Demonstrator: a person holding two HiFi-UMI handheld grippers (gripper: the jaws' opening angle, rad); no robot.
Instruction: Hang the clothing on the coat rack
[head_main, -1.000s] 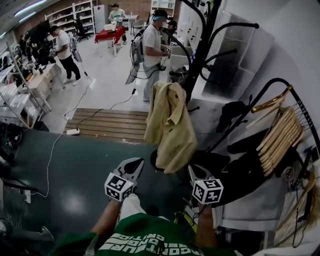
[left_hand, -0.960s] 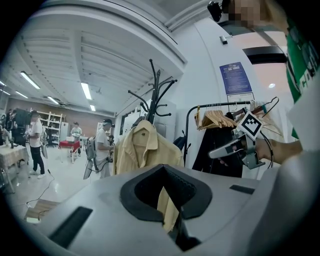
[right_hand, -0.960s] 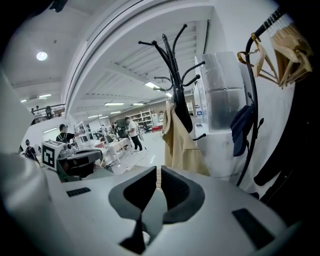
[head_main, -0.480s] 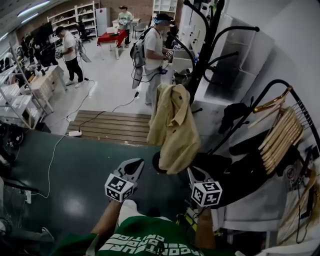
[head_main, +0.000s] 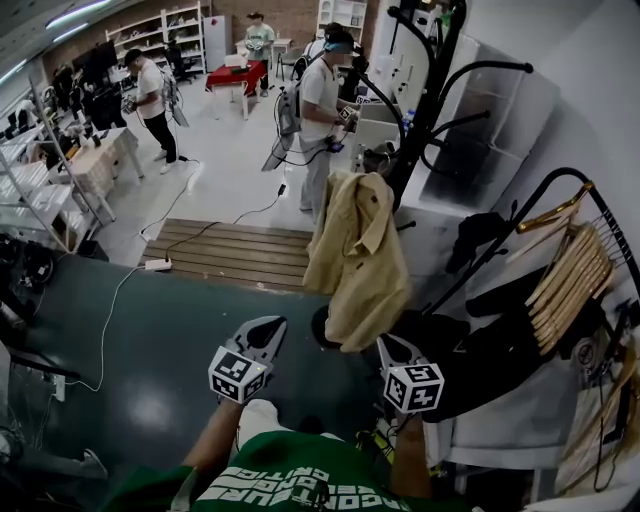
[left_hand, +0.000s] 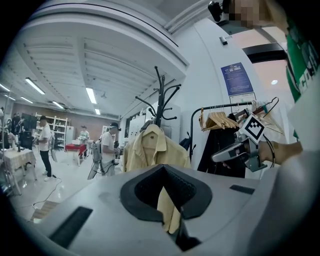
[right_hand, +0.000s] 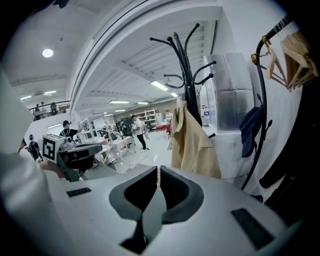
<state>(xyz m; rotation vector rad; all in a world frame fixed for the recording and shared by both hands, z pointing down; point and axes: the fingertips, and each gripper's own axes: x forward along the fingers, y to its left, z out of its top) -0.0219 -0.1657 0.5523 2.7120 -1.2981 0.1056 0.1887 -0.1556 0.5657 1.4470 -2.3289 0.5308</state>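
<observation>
Jaws of the left gripper (left_hand: 162, 169): tips together, nothing pinched. The fabric showing in the slot behind the tips is the shirt further off, not a grip.

Jaws of the right gripper (right_hand: 158, 172): have just closed the last little way, pads all but touching, only a hairline slit left. Nothing between them.

Task item: tan long-sleeved collared shirt (head_main: 358, 255). It hangs by its collar from the black metal coat rack with curved hooks (right_hand: 188, 82). Fronts fall open and the hem drops low. The shirt is clear of both grippers. From the head view its lower edge sits above and between them, nearer the right one.

Both grippers are held low in front of the person in the green top, side by side and apart, pointing toward the rack.

Surroundings:
- Dark green floor (head_main: 150, 340) under the grippers.
- Slatted wooden platform (head_main: 230, 250) just beyond it.
- To the right of the coat rack, a black garment rail carries a row of pale wooden hangers (head_main: 565, 280), with dark clothing (head_main: 480, 350) below them.
- Bystander in a white top with a backpack (head_main: 320, 110) stands on the far side of the coat rack.
- Others stand further back among tables and shelving.
</observation>
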